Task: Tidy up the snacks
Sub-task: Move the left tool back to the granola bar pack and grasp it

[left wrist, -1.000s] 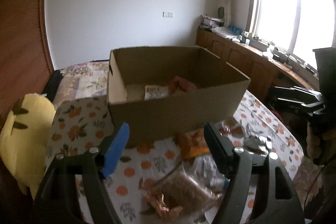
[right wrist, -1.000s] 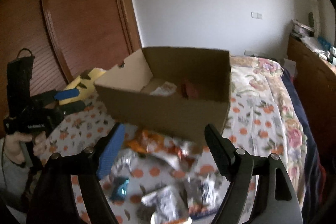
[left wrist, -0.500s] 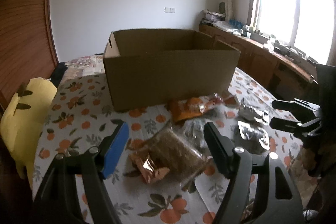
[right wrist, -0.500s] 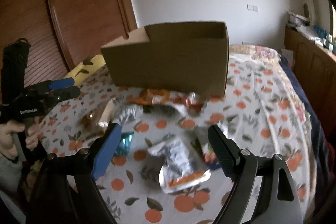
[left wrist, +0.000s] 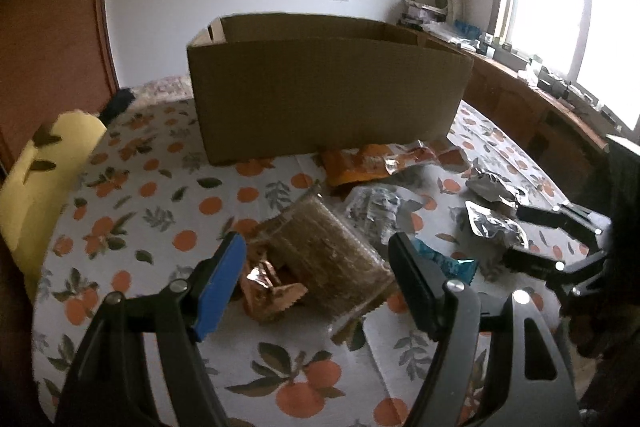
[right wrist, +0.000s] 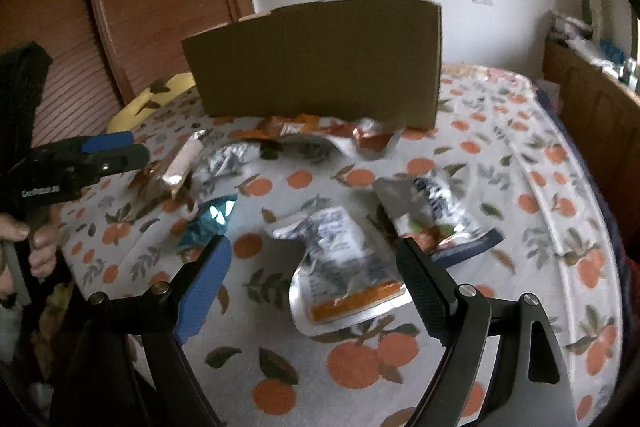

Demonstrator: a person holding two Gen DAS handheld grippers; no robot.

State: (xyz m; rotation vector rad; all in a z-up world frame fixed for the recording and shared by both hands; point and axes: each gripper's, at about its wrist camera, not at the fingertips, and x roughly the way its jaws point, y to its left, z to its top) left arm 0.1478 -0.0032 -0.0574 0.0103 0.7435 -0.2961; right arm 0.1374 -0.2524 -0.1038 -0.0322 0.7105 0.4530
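Both tools have dropped lower since a second ago; the cardboard box (left wrist: 328,87) interior no longer shows. Left tool (left wrist: 316,267): spread wide, empty, over the brown cracker pack (left wrist: 332,259) near the worktop's (left wrist: 160,219) near edge. Right tool (right wrist: 314,283): spread wide, empty, over the silver pouch (right wrist: 340,267). Orange packet (left wrist: 360,163) touches the box's front wall.

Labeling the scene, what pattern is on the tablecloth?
White tablecloth with oranges and leaves; clearest in the right wrist view.
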